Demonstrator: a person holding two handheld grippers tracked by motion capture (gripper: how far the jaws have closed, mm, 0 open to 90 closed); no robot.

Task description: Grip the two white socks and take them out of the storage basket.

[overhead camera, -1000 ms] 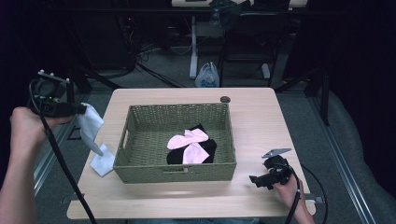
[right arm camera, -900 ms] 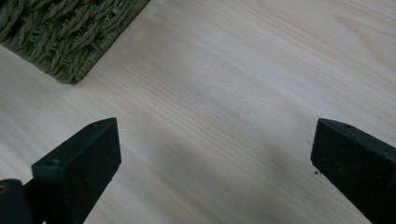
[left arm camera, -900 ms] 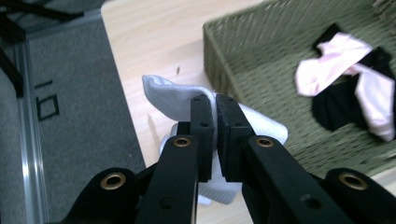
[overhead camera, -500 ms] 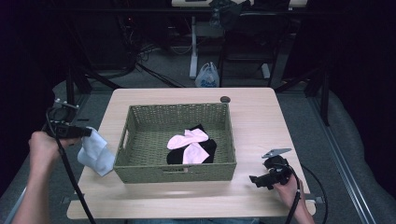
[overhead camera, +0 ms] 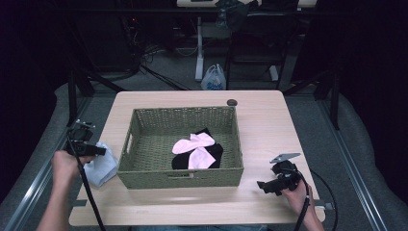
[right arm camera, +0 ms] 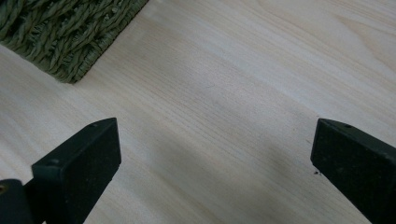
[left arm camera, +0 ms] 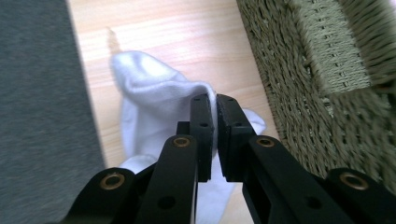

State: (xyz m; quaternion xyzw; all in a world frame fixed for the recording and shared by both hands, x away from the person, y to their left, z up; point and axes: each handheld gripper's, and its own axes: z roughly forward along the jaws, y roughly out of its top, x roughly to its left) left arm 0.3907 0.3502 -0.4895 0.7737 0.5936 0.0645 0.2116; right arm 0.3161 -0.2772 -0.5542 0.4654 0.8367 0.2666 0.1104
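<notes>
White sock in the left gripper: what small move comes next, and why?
Probably open the left gripper and release the white sock. The jaws pinch a fold of it, and most of the sock already rests on the table beside the basket, outside its wall.

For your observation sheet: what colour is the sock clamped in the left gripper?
White sock; clearest in the left gripper view.

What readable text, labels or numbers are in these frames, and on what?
None readable.
Wicker basket: no label or print.
White sock, pink socks: plain, no logo.
Table: bare wood grain, no markings.
White bag on the floor: any print is too small to tell.
</notes>
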